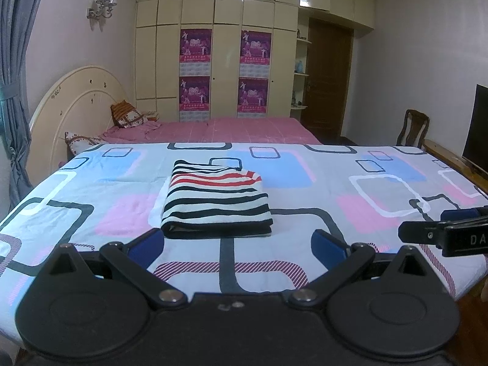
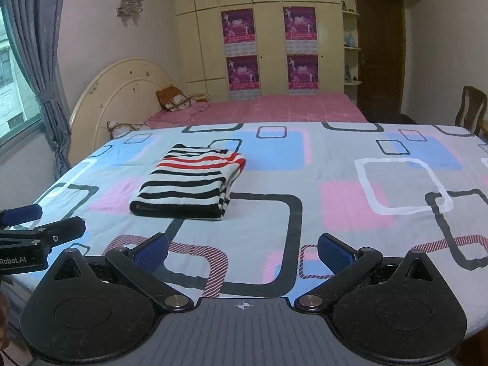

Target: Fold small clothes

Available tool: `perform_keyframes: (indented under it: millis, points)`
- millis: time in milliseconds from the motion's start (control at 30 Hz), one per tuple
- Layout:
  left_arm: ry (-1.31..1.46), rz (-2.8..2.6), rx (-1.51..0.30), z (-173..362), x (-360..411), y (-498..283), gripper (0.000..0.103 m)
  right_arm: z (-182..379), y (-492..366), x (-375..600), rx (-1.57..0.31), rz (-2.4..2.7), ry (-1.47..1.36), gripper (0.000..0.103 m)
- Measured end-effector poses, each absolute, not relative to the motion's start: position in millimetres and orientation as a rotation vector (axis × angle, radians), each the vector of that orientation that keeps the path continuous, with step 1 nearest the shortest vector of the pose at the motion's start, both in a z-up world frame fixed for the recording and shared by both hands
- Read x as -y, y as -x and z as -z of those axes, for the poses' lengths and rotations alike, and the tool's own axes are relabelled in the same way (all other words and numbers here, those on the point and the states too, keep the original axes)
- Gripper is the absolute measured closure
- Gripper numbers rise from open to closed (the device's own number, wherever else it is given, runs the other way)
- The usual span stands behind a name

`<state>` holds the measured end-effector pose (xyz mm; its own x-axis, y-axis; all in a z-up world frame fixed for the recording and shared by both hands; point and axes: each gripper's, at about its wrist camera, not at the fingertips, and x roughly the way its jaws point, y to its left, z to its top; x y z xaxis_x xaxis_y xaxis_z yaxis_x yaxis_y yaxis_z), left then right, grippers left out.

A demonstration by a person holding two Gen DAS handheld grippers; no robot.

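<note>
A striped garment (image 1: 216, 201), white with black and red stripes, lies folded into a neat rectangle on the patterned sheet (image 1: 305, 195). It also shows in the right wrist view (image 2: 190, 180), left of centre. My left gripper (image 1: 238, 248) is open and empty, just short of the garment's near edge. My right gripper (image 2: 242, 251) is open and empty, lower and to the right of the garment. Each gripper shows at the edge of the other's view, the right one at the right (image 1: 448, 231) and the left one at the left (image 2: 30, 228).
The sheet covers a table with its near edge just below the grippers. Behind it are a pink bed (image 1: 213, 129) with pillows (image 1: 126, 114), a cream wardrobe (image 1: 225, 45), a wooden chair (image 1: 413, 128) and a dark screen (image 1: 477, 128) at the right.
</note>
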<state>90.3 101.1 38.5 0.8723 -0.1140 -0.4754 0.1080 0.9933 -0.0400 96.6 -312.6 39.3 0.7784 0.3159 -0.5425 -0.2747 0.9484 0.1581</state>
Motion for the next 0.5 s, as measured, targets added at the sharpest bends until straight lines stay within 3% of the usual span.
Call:
perform_keyframes:
  millis: [500]
  points:
    - [0.004,0.122,-0.491,-41.7,-96.0,-89.4,0.000,-39.9,-97.4,313.5,-0.594,-0.326,-0.070,0.000]
